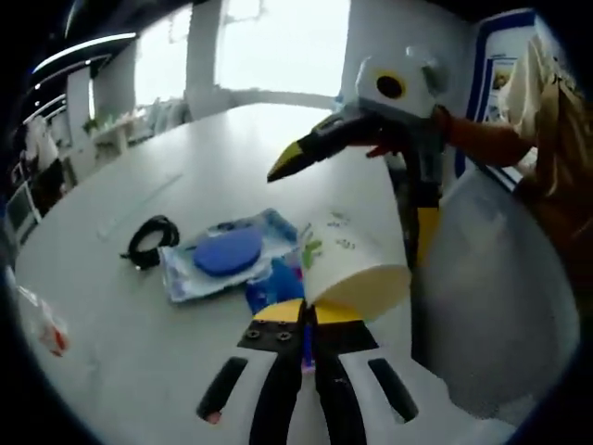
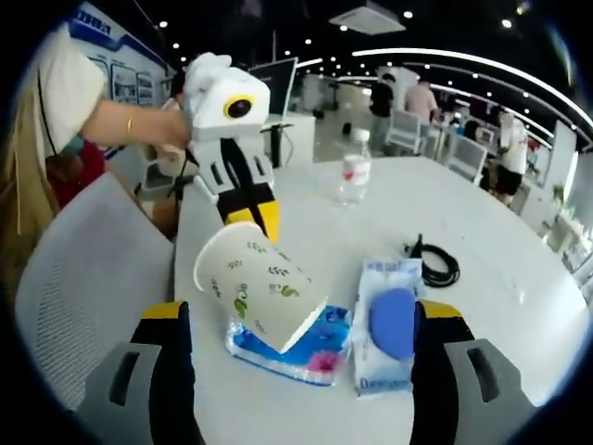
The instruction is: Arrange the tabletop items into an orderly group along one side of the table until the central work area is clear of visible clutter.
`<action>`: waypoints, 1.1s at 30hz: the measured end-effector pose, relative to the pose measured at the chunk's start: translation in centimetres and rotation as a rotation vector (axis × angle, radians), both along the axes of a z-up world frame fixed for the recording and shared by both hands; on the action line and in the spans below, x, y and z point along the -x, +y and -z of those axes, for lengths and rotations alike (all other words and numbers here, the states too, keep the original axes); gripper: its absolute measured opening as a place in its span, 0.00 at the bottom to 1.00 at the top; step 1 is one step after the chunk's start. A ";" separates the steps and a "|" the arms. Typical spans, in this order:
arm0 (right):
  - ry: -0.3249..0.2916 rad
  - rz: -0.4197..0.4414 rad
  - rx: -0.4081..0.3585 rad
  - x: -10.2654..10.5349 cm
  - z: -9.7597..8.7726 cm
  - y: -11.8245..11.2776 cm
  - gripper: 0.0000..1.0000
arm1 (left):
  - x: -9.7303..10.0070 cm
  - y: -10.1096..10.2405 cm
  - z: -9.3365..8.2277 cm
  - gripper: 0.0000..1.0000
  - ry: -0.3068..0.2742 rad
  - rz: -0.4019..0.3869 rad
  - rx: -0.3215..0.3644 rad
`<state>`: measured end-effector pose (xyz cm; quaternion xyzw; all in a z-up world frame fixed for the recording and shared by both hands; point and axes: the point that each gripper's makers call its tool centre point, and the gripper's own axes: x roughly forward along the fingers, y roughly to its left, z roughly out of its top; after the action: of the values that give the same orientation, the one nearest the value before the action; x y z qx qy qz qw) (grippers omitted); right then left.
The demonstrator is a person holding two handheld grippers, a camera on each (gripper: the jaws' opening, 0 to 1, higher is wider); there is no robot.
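Paper cup (image 1: 352, 264) is being gripped at its rim by the left gripper (image 1: 308, 315), whose jaws rise from six o'clock of the left gripper view and are seen pressed nearly together on the cup wall. In the right gripper view the same cup is seen tipped over, mouth turned toward ten o'clock, its base resting on a blue tissue packet (image 2: 315, 348). The right gripper (image 2: 304, 311) is held wide apart, nothing between its jaws, which stand at seven and five o'clock. Just beside the tissue packet, toward three o'clock, a wipes pack (image 2: 389, 334) with a blue oval lid is lying flat; a coiled black cable (image 2: 435, 264) is found at two o'clock and a water bottle (image 2: 355, 176) at twelve, well apart on the table (image 2: 500, 278).

The cup appears to be mid-carry toward the group. It is judged that the thin rim could be crushed or slipped, so a gentle pinch should be kept, the cup righted before release, and its base set on bare table beside the packets, not on them
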<state>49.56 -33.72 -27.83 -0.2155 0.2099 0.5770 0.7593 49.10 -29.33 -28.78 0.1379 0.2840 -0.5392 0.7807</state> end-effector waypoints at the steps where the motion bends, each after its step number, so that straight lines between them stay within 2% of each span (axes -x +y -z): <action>1: -0.009 -0.028 0.009 0.3 0.1 0.2 0.92 | 0.0 0.0 0.1 0.00 -0.008 0.008 -0.017; 10: -0.043 -0.128 0.108 2.0 1.8 0.5 0.88 | 1.0 -0.3 0.5 0.00 -0.012 0.081 -0.076; 16: -0.061 -0.160 0.123 2.5 1.9 0.8 0.80 | 1.4 -0.8 0.4 0.00 -0.002 0.094 -0.077; 18: -0.075 -0.179 0.125 2.6 1.9 0.9 0.75 | 1.4 -0.9 0.3 0.00 -0.001 0.094 -0.076; 21: -0.087 -0.203 0.129 2.8 1.9 1.0 0.62 | 1.3 -1.1 0.2 0.00 -0.002 0.092 -0.077; 25: -0.092 -0.223 0.143 3.1 2.1 1.2 0.55 | 1.3 -1.1 0.0 0.00 0.002 0.092 -0.073; 27: -0.098 -0.236 0.155 3.3 2.3 1.1 0.48 | 1.2 -1.1 -0.1 0.00 0.000 0.090 -0.074; 33: -0.102 -0.252 0.165 3.8 2.6 1.0 0.43 | 1.1 -1.0 -0.1 0.00 0.004 0.078 -0.079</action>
<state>45.81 -32.77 -30.38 -0.3308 0.1891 0.6369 0.6702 48.00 -30.30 -28.71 0.1785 0.3009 -0.5578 0.7527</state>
